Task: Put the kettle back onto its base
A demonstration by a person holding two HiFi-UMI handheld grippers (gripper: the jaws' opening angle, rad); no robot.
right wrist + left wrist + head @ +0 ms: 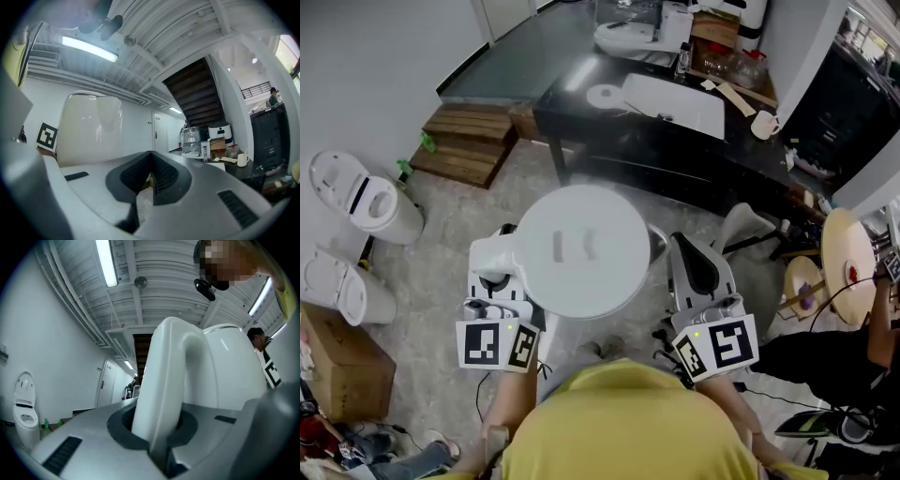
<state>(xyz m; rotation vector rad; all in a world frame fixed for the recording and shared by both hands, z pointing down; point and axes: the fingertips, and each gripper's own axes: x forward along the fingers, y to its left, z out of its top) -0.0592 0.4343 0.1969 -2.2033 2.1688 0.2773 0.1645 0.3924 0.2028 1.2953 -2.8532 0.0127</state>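
Note:
In the head view a white kettle (pixel 581 248) hangs in front of me, seen from above as a round lid. My left gripper (pixel 508 248) is shut on its handle (pixel 164 394), which stands upright between the jaws in the left gripper view, with the kettle body (pixel 229 366) just behind. My right gripper (pixel 682 246) sits beside the kettle's right side, shut with nothing between its jaws (pixel 150 164); the kettle body (pixel 91 129) shows to its left. A round white disc (pixel 605 95) that looks like the base lies on the black table (pixel 581 127) ahead.
A white board (pixel 675 103), a mug (pixel 764 124) and clutter share the black table. Two white toilets (pixel 366 202) stand at the left, wooden pallets (pixel 469 141) beyond them, a cardboard box (pixel 342 370) at the near left. A round wooden table (pixel 848 262) is at the right.

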